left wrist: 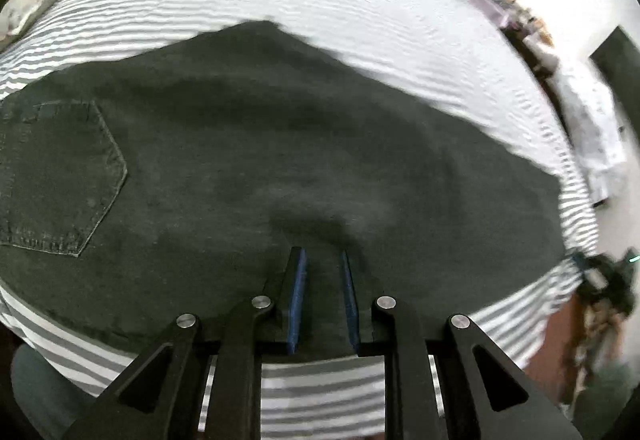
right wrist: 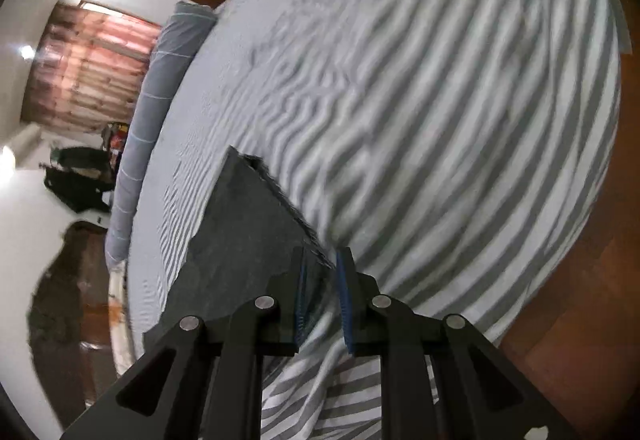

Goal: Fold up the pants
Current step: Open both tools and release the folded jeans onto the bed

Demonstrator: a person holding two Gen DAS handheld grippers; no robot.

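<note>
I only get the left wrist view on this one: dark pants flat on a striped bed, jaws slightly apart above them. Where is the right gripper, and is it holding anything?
Observer: The right gripper sits at a corner of the pants. Its jaws are slightly apart and the cloth's border runs in between them, not pinched.
Operator: Is that end folded?
Observer: The edge there shows stacked layers, so it looks doubled over.
Operator: And the sheet around it?
Observer: The striped sheet bunches into wrinkles just below the gripper, near the side of the bed.
</note>
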